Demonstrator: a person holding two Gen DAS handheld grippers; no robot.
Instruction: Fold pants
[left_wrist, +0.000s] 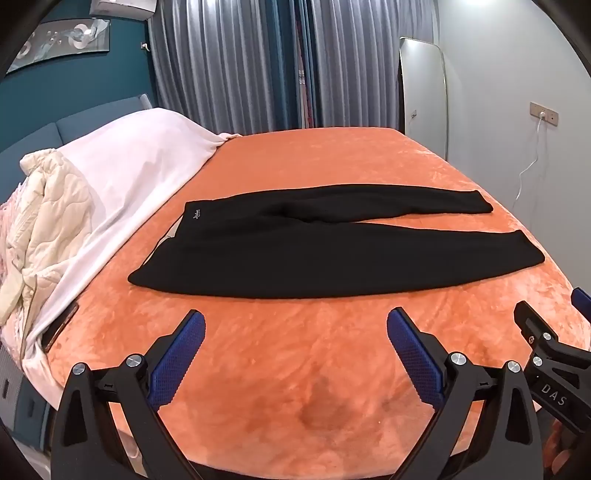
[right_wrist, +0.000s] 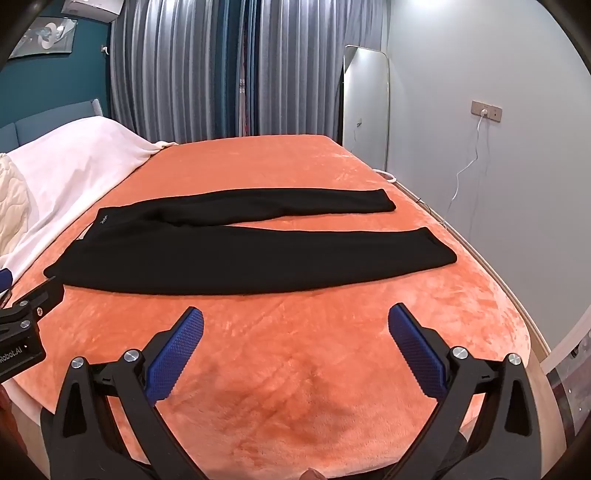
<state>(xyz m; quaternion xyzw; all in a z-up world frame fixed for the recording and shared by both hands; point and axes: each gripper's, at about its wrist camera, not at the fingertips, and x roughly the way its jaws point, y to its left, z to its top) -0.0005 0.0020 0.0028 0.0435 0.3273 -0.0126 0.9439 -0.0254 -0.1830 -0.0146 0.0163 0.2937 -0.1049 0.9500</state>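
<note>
Bedroom setup: a bed with an orange plush blanket (left_wrist: 295, 170), grey curtains (left_wrist: 236, 62) behind it and a white blanket (left_wrist: 122, 173) bunched on the left. The black pants (left_wrist: 332, 254) lie flat across the orange cover, waistband to the left, both legs running right with a small gap between them. The left gripper (left_wrist: 295, 325) and right gripper (right_wrist: 295, 321) both hover short of the near leg, jaws spread wide, nothing between them.

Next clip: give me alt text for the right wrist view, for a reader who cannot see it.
Black pants lie flat and unfolded on an orange bedspread, waistband to the left and legs slightly parted to the right. The right claw hangs open and empty over the bedspread on the near side of the pants; the left claw shows at the left edge.
</note>
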